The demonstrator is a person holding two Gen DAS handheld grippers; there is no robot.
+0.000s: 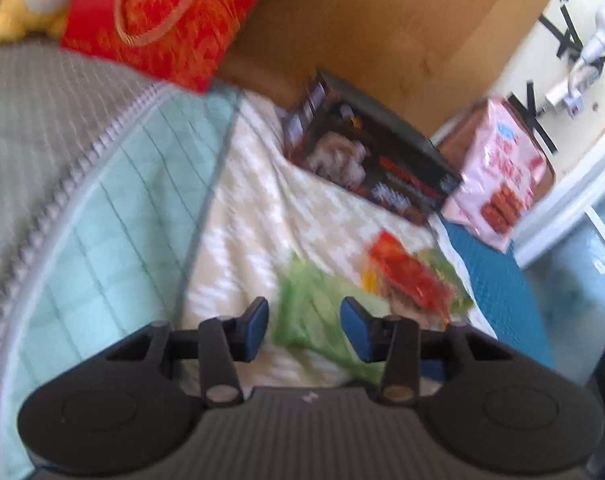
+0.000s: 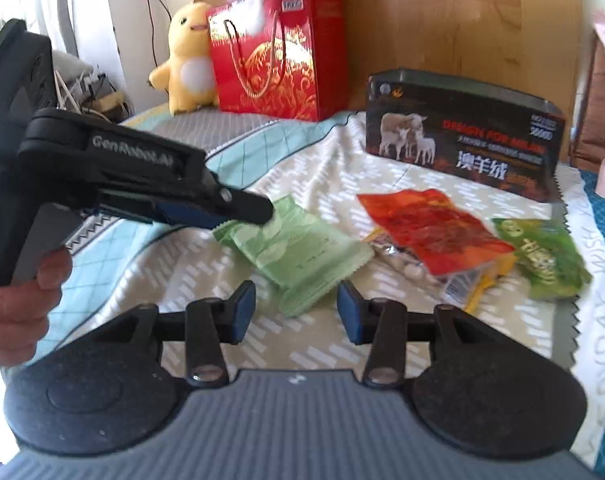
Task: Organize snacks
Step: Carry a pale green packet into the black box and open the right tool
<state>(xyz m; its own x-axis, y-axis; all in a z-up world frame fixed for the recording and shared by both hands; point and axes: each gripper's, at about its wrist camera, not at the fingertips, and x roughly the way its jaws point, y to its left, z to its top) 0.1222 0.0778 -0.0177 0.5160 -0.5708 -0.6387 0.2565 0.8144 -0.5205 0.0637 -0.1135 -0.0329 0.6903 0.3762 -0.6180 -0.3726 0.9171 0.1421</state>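
Snack packets lie on a cream patterned cloth (image 2: 342, 184) on a bed. A pale green packet (image 2: 298, 252) lies nearest, also in the left wrist view (image 1: 306, 312). A red packet (image 2: 430, 228) lies on a clear packet of white candies (image 2: 406, 264), beside a dark green packet (image 2: 542, 260). My left gripper (image 1: 304, 330) is open, just above the pale green packet's near end; it shows from the side in the right wrist view (image 2: 254, 210). My right gripper (image 2: 296, 312) is open and empty, close over the same packet's near edge.
A black box with sheep pictures (image 2: 462, 144) stands behind the snacks against a wooden headboard (image 2: 442, 20). A red gift bag (image 2: 278, 56) and a yellow plush toy (image 2: 188, 60) stand at the back left. A pink snack bag (image 1: 498, 172) leans at the right.
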